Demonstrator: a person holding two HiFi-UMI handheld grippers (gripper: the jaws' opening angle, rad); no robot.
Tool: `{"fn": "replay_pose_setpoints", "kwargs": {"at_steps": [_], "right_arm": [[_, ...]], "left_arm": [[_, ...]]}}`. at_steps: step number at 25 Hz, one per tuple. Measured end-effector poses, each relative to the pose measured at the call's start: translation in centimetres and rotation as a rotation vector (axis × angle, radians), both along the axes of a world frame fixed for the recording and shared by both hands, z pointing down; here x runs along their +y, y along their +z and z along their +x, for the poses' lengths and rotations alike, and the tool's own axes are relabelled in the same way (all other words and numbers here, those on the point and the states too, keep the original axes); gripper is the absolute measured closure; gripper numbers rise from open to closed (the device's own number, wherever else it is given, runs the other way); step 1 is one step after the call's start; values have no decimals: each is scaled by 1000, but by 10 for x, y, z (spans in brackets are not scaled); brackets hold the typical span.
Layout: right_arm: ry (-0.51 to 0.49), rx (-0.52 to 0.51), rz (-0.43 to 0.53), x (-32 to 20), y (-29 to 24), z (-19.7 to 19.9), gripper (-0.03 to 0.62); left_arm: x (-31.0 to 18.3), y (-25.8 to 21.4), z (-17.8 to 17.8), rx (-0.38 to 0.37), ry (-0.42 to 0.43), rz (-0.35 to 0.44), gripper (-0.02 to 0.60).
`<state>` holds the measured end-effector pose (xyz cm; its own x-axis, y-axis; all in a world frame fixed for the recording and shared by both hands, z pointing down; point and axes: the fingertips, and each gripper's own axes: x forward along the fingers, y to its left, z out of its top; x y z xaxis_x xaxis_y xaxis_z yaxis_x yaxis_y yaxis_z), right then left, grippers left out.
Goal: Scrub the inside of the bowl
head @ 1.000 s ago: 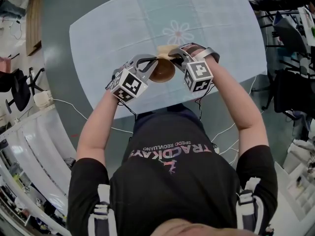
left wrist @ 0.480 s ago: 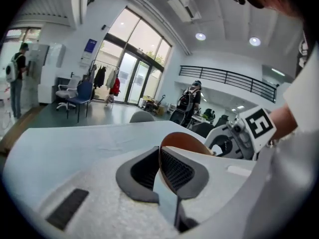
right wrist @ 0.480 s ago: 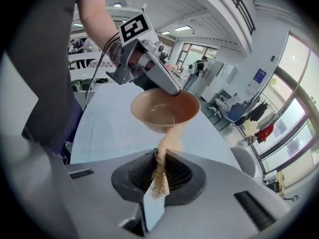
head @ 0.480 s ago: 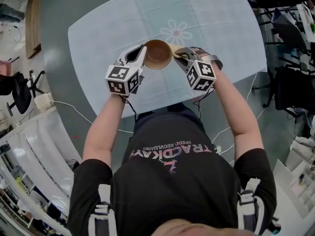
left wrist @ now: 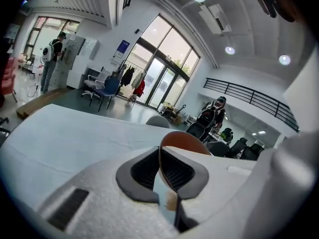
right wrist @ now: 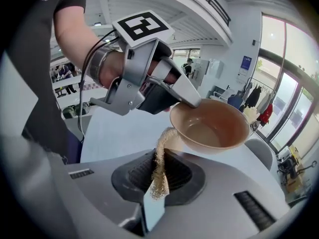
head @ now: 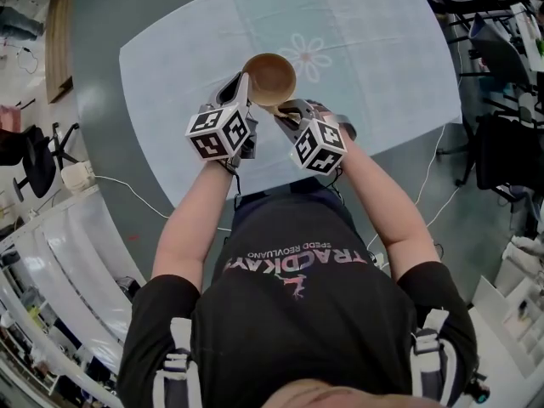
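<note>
Brown bowl [head: 269, 78] is held clear of the clothed table [head: 382, 49], mouth up and tilted, with the left gripper [head: 246, 85] clamped on its left rim. Right gripper [right wrist: 158, 176] sits near and right of the bowl, jaws closed on a beige scrub pad [right wrist: 160, 169]. The pad's far end reaches the bowl's outer wall below the rim, outside the bowl; contact cannot be confirmed.

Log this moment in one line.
left gripper: shut on bowl rim | right gripper: shut on scrubber | scrubber: outside bowl, below rim
</note>
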<state>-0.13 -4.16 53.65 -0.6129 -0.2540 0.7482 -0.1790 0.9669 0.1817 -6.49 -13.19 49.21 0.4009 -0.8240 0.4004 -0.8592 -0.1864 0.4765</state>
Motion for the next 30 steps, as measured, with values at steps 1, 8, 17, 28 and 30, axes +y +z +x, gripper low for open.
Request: {"fn": "replay_pose_setpoints", "kwargs": {"at_steps": [1, 8, 17, 28, 30], "right_arm": [[21, -18, -9, 0, -1, -5, 562], [141, -72, -45, -8, 0, -11, 562], [364, -55, -79, -47, 13, 56, 562], [701, -266, -156, -91, 2, 123, 562], [711, -281, -172, -94, 3, 130, 562]], "left_arm": [[0, 0, 0, 11, -11, -4, 555], [0, 5, -1, 58, -63, -37, 554], [-4, 33, -3, 28, -60, -96, 555], [-20, 77, 30, -20, 14, -190, 554], [-25, 86, 38, -31, 27, -211, 554]]}}
